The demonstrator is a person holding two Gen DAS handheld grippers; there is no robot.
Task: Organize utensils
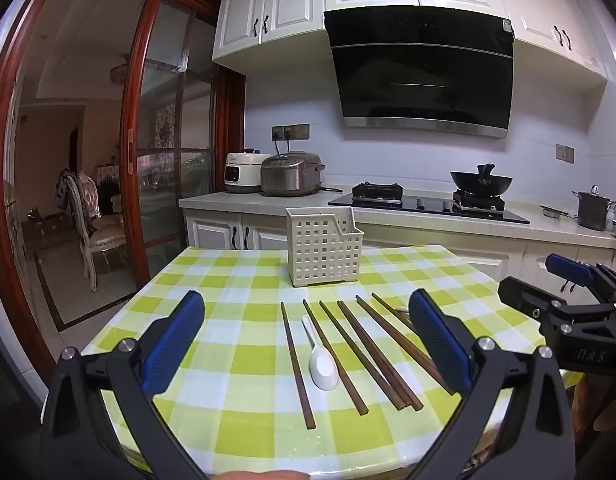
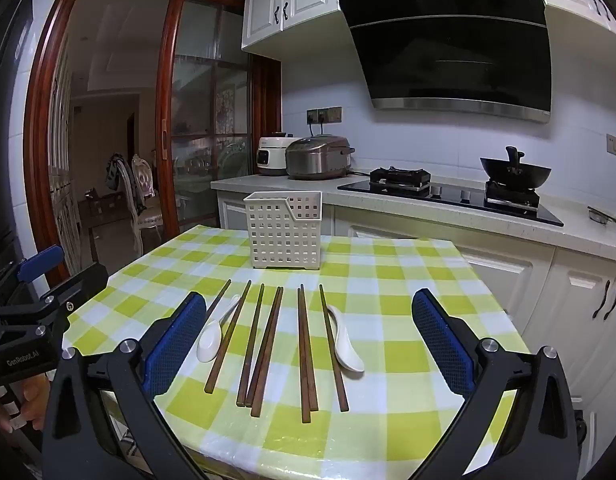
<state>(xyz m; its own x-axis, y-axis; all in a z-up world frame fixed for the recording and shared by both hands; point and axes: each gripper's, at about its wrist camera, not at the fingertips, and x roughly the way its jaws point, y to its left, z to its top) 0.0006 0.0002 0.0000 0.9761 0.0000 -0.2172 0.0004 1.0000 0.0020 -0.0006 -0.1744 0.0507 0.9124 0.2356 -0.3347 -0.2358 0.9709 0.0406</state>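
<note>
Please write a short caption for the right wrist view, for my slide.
Open right gripper above wooden chopsticks and two white spoons on a checked table, facing a white basket.

A: We see both views evenly lit from overhead, slightly cool and dim, with dark vignetted corners.

B: We also note heavy fisheye bending: the door frame (image 1: 12,120) and cabinets (image 2: 276,4) curve near the edges.

A: Soft glare streaks cross the range hood (image 1: 423,76), and shadows on the desk (image 2: 391,280) are faint.

B: The centre is sharp; the edges soften.
</note>
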